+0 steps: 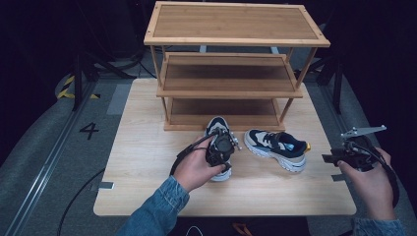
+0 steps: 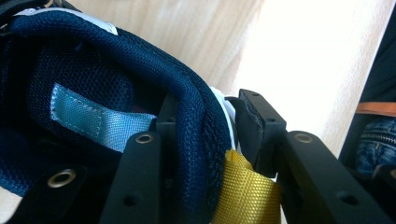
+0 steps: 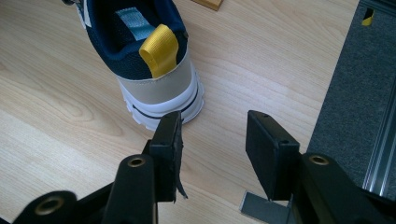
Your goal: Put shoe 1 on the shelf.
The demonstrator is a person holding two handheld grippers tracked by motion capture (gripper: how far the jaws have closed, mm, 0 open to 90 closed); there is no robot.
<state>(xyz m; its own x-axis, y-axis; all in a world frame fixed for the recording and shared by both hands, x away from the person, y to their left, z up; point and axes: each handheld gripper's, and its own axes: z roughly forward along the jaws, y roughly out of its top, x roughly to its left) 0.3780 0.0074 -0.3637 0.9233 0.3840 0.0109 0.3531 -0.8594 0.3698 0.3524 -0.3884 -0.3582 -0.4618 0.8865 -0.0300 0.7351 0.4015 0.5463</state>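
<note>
High view: the left gripper [image 1: 221, 147] sits over the heel of the left shoe [image 1: 216, 129] on the table [image 1: 147, 162], just before the shelf rack [image 1: 231, 73]. Left gripper view: its jaws clamp the padded heel collar [image 2: 201, 140] beside the yellow pull loop [image 2: 245, 196]. Right gripper view: the right gripper [image 3: 212, 140] stands agape, holding nothing, behind the right shoe [image 3: 154, 70].

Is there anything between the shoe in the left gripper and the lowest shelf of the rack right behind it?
Nothing visible does. The left gripper is clamped on the heel collar of the shoe, whose toe points at the wooden rack's lowest shelf with only bare table between. The second shoe lies off to the right, clear of that path.
</note>
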